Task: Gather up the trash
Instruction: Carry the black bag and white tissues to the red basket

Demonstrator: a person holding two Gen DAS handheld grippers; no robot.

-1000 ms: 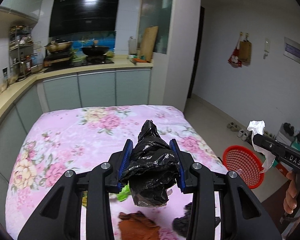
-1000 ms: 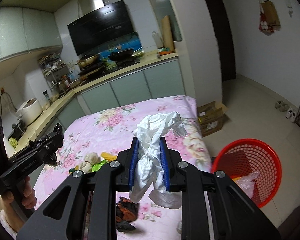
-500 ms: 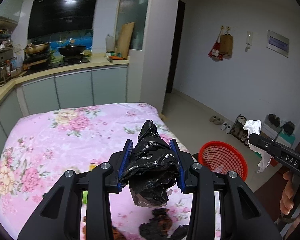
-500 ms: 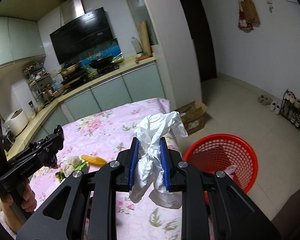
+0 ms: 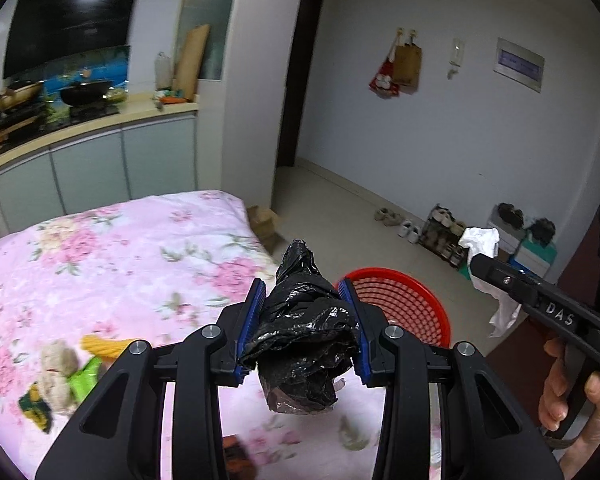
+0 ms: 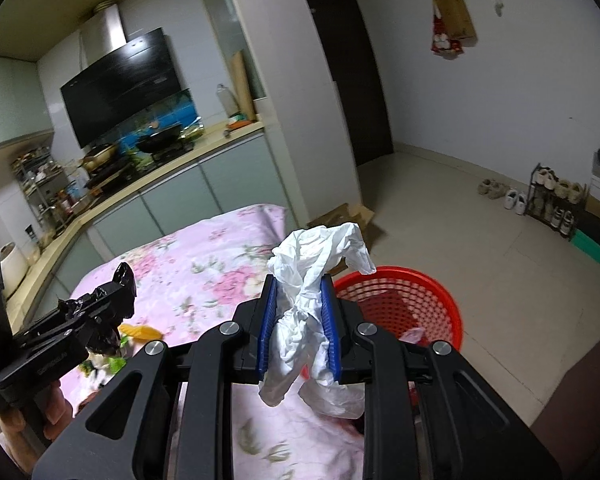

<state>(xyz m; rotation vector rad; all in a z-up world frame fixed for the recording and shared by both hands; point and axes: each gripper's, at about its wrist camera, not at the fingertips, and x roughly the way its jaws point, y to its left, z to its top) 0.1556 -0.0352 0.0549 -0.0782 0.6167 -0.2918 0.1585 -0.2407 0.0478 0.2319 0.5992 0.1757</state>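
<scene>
My left gripper (image 5: pixel 302 292) is shut on a crumpled black plastic bag (image 5: pixel 300 328), held above the right edge of the floral table (image 5: pixel 140 248). My right gripper (image 6: pixel 299 284) is shut on a wad of white tissue (image 6: pixel 312 264). A red mesh basket (image 5: pixel 412 300) stands on the floor just beyond the table's edge, right of and ahead of both grippers; in the right wrist view the basket (image 6: pixel 420 300) holds a bit of clear plastic. The right gripper with its white tissue (image 5: pixel 480 240) shows at the far right of the left wrist view, a hand on its handle.
On the table lie a yellow corn cob (image 5: pixel 100 346), a pale lump (image 5: pixel 58 372) and green scraps (image 5: pixel 82 376). A cardboard box (image 6: pixel 352 216) sits on the floor beyond the table. A shoe rack (image 6: pixel 556 196) lines the right wall. Kitchen counter (image 6: pixel 160 176) stands behind.
Both grippers have swung to the right with their loads. The red basket has come closer to the centre, and the table has slid to the left in both views.
</scene>
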